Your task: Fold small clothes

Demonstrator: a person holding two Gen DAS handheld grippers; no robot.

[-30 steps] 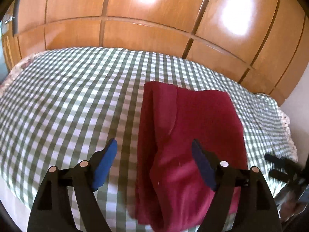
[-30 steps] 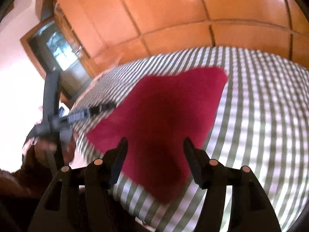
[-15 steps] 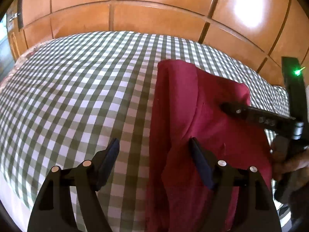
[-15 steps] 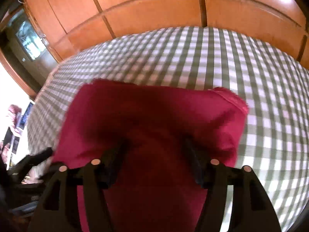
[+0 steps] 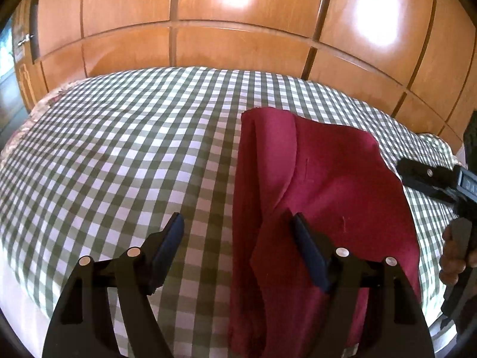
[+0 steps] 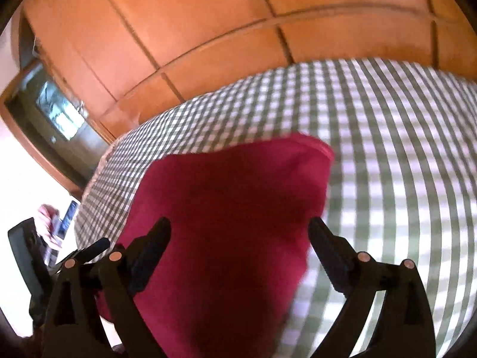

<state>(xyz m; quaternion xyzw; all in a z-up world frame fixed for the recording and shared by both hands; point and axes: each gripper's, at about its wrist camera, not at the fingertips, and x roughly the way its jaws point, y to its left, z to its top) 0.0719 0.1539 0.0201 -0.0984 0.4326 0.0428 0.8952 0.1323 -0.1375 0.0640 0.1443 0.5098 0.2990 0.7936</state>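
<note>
On the green-checked bed cover a folded red cloth is laid flat, near the front edge. L gripper is held wide open over the cloth's left edge; nothing is gripped. R gripper has just been opened wide above the cloth; nothing is pinched. Wood cupboard doors are seen behind.

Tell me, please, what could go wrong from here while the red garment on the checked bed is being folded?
1. The red garment lies near the bed's near edge, so a tug could slide it off the checked cover.
2. The right gripper, its jaws just opened wide over the cloth, might pinch several layers and drag the fold apart.
3. The left gripper straddles the garment's left border; closing there could catch the cover too.
</note>
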